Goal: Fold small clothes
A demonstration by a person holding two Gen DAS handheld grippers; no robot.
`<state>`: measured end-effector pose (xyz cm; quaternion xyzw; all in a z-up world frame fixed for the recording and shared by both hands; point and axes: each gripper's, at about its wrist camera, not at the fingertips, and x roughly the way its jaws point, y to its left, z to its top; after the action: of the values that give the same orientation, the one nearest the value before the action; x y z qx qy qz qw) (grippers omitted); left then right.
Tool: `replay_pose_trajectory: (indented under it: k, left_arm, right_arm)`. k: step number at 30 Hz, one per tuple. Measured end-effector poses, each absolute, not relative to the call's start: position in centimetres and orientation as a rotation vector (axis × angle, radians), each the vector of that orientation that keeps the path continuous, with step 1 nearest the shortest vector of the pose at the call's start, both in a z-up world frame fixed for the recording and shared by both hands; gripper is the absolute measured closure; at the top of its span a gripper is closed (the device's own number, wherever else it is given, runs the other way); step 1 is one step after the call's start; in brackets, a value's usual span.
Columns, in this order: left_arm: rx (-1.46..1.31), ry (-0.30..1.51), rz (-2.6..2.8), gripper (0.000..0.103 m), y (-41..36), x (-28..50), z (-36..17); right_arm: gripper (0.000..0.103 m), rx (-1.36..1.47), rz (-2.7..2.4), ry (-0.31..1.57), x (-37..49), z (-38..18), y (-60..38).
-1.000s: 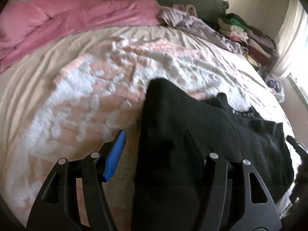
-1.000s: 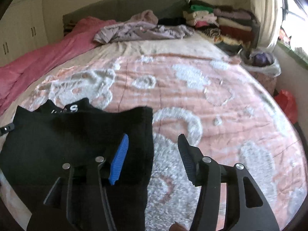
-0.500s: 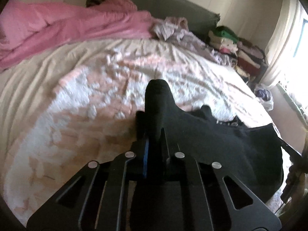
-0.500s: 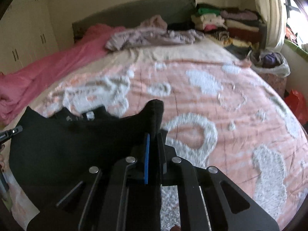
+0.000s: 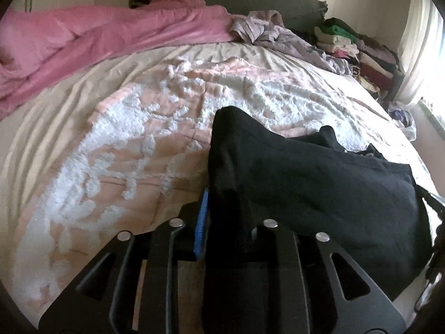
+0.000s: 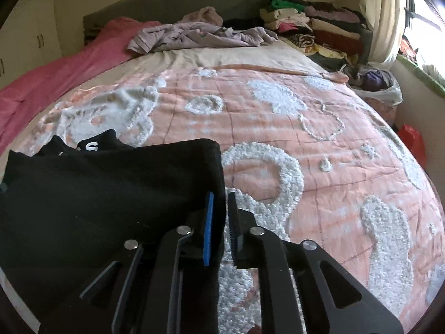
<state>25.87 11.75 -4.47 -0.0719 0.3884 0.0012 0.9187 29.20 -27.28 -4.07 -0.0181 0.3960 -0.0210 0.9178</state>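
Black garment (image 5: 319, 175) is what we are holding up off the near end of a wide bed, its cloth stretching between our two grippers and sagging a little in the middle, with a bit of white lettering (image 6: 91, 147) showing on the part that is still lying on the cover. Under it we are seeing the bed's pink quilt (image 6: 319, 144) with raised white fluffy patterns, and beyond that a pale sheet (image 5: 69, 94) running up toward a grey-green headboard (image 6: 172, 8). Along the far left a rumpled pink duvet (image 5: 97, 36) is lying in a long heap, a crumpled lilac garment (image 6: 200, 37) is sitting near the headboard, and a stack of folded clothes (image 6: 314, 25) is piling up by the curtained window. Our left gripper (image 5: 222, 217) is pinching the garment's left edge, and a thick fold is filling the narrow gap between its jaws, which have just been easing apart slightly. Our right gripper (image 6: 221, 228) is pinching the garment's right edge in the same way, with black cloth running between its blue pad (image 6: 208, 231) and the dark pad opposite; its jaws too have just been loosening a touch.
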Motion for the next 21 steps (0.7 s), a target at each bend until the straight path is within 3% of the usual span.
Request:
replay_pose_trajectory:
  k: [2, 4, 7, 13, 21]
  left_arm:
    - [-0.122, 0.774, 0.015, 0.078, 11.4, 25.0, -3.6]
    - [-0.098, 0.757, 0.014, 0.070, 11.0, 24.2, -2.7]
    - [-0.077, 0.735, -0.001, 0.065, 10.0, 23.3, -1.6]
    - [-0.054, 0.746, -0.069, 0.049, 7.3, 22.0, -0.9]
    - [-0.009, 0.792, -0.128, 0.040, 4.5, 20.7, -1.7]
  right_arm:
    - [0.079, -0.039, -0.054, 0.805, 28.8, -3.7, -27.3]
    - [0.078, -0.035, -0.050, 0.793, 28.3, -3.1, -27.4]
    - [0.065, -0.011, -0.022, 0.760, 27.3, -1.7, -27.1]
    - [0.048, 0.023, 0.142, 0.724, 24.4, 0.5, -24.4]
    - [0.038, -0.025, 0.310, 0.731, 20.9, 1.0, -18.2]
